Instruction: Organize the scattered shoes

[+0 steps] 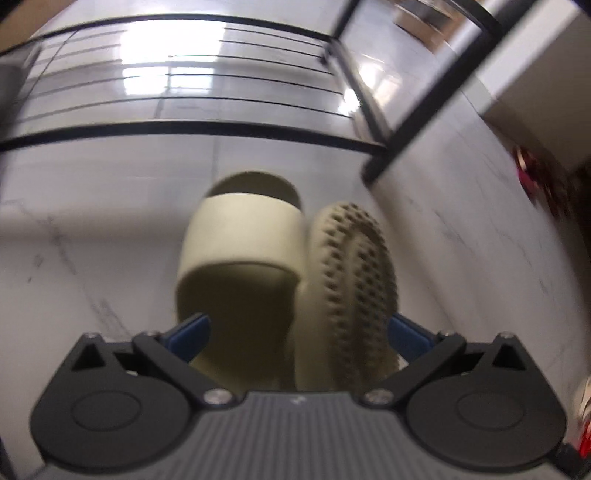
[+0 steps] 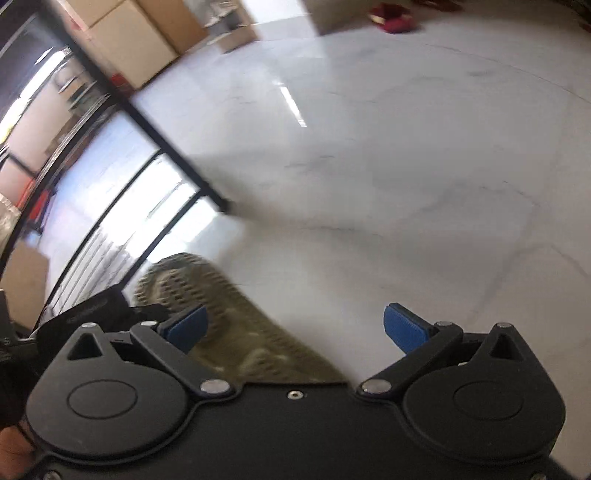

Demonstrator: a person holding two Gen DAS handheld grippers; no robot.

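Note:
In the left wrist view my left gripper [image 1: 297,330] is shut on a pair of cream slide slippers pressed together. One slipper [image 1: 240,266] shows its strap and footbed; the other [image 1: 351,280] is turned on its side and shows its studded sole. They hang above the white floor, in front of the black metal shoe rack [image 1: 184,129]. In the right wrist view my right gripper [image 2: 295,326] is open and empty over the floor. The studded sole [image 2: 221,317] shows at its lower left, beside the left gripper's body [image 2: 92,310].
The rack's black leg [image 1: 424,125] stands right of the slippers, and also crosses the right wrist view [image 2: 155,122]. A red shoe [image 1: 535,177] lies on the floor at the right, also far off [image 2: 391,18]. Cardboard boxes [image 2: 140,40] stand beyond the rack.

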